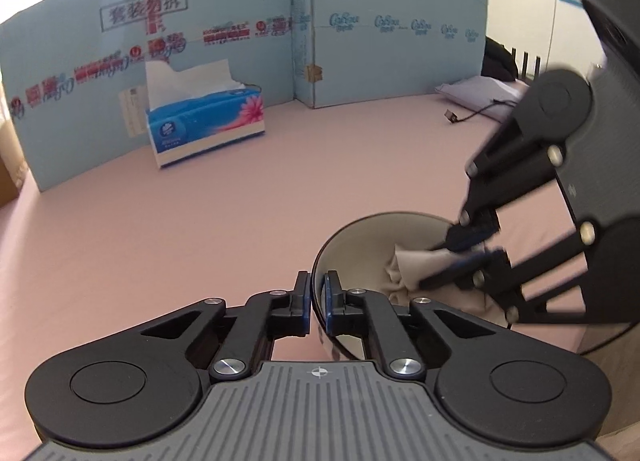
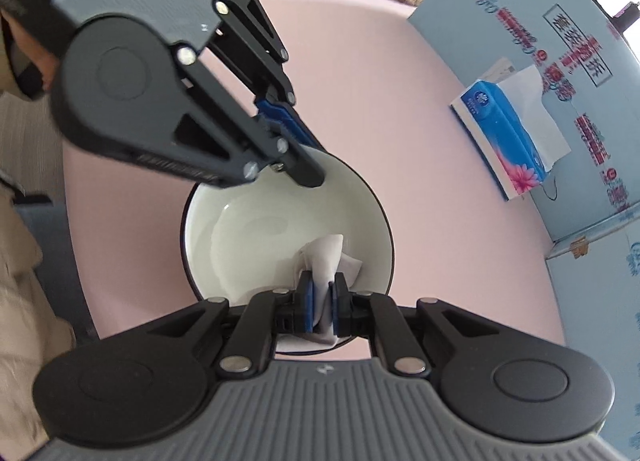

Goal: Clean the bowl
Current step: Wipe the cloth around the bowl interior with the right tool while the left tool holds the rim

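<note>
A bowl [image 1: 360, 245], white inside with a dark outer wall, sits on the pink table [image 1: 200, 221]. My left gripper [image 1: 318, 291] is shut on its near rim, with one pad inside the wall and one outside. In the right wrist view the bowl [image 2: 260, 229] lies straight below, and the left gripper [image 2: 310, 167] clamps its far rim. My right gripper [image 2: 322, 291] is shut on a crumpled white tissue [image 2: 326, 257] that rests against the bowl's inner wall. The left wrist view shows the right gripper [image 1: 448, 257] reaching into the bowl from the right with the tissue [image 1: 412, 265].
A blue tissue box [image 1: 204, 125] [image 2: 504, 133] with a sheet sticking out stands before a light-blue cardboard wall [image 1: 380, 53] [image 2: 580, 165]. A white bag and a cable [image 1: 476, 97] lie at the far right. A person's beige sleeve [image 2: 16, 281] is at the left.
</note>
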